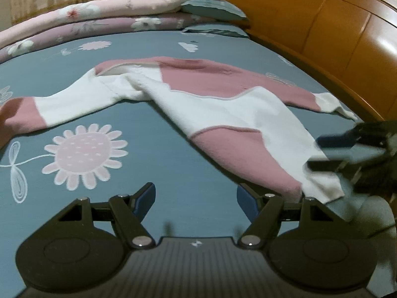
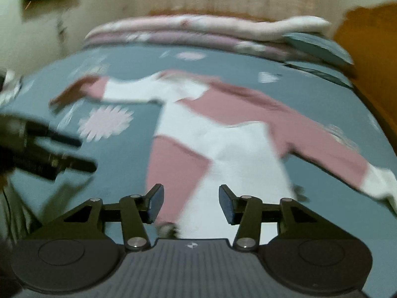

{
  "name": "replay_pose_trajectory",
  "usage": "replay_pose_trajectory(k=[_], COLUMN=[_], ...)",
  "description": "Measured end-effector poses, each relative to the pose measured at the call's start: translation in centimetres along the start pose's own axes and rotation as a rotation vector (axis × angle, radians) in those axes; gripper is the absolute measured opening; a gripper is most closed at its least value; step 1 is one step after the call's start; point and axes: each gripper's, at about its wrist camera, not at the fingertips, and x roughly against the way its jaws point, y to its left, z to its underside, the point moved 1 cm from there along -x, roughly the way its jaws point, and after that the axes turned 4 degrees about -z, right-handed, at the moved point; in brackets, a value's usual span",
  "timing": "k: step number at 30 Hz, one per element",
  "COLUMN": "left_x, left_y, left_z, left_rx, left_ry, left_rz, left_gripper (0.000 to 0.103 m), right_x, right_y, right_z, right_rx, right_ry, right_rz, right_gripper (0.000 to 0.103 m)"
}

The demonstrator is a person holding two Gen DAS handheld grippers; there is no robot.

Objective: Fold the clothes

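on the blue flowered bedspread (image 1: 173,57) a pink-and-white sweater (image 1: 223,104) lies spread out and rumpled, both sleeves flung wide, its hem end toward the grippers, not folded in any tidy way.

from the left wrist view, the left gripper (image 1: 196,198) hovers over bare bedspread just beside the hem's near corner, its blue-padded jaws apart and holding nothing. off to the right edge the right gripper (image 1: 347,146) shows blurred at the hem's white corner — its fingers look spread, though i can't make out from here whether cloth sits between them. one sleeve trails toward the left edge, the other reaches toward the wooden headboard (image 1: 335,24). folded quilts (image 1: 111,17) are stacked at the far side.

from the right wrist view, much smeared by motion, the right gripper (image 2: 191,203) is over the sweater's hem, jaws apart, cloth under them but not pinched. the left gripper (image 2: 62,154) shows at the left, also parted, over the bedspread.

my guess is both are going for the hem corners. to do it well, each should bite a corner through both layers, close firmly before lifting, and keep the edge taut between them — a slack middle would drag the wrinkles along. whether that starts a fold or just straightens the thing, the pictures don't settle.
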Motion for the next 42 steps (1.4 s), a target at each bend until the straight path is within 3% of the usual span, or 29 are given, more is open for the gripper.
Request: replay_pose_trajectory(k=[4, 12, 14, 20, 27, 35, 40, 42], left_x=[-0.1, -1.1, -1.4, -2.3, -3.1, -3.9, -4.1, -4.2], left_y=[1.6, 3.2, 3.3, 3.6, 2.7, 1.7, 1.7, 1.7], left_z=[-0.4, 0.1, 0.2, 0.5, 0.4, 0.4, 0.4, 0.4], left_rx=[0.045, 0.100, 0.107, 0.122, 0.105, 0.086, 0.088, 0.089], left_ry=[-0.004, 0.006, 0.011, 0.025, 0.037, 0.051, 0.059, 0.063], left_rz=[-0.017, 0.003, 0.008, 0.022, 0.043, 0.064, 0.059, 0.058], left_gripper=[0.079, 0.079, 0.079, 0.079, 0.079, 0.079, 0.079, 0.079], right_x=[-3.9, -9.4, -9.8, -7.9, -6.0, -7.5, -9.4, -9.4], right_y=[3.8, 6.3, 6.2, 3.2, -3.8, -12.1, -13.7, -13.8], right_z=[-0.9, -1.0, -0.9, -2.9, -5.3, -5.6, -5.0, -4.9], right_rx=[0.156, 0.379, 0.410, 0.320, 0.133, -0.061, -0.077, -0.074], right_ry=[0.043, 0.115, 0.126, 0.049, -0.020, 0.011, 0.047, 0.047], right_rz=[0.004, 0.164, 0.202, 0.239, 0.328, 0.373, 0.377, 0.374], right_gripper=[0.054, 0.050, 0.014, 0.011, 0.011, 0.012, 0.016, 0.024])
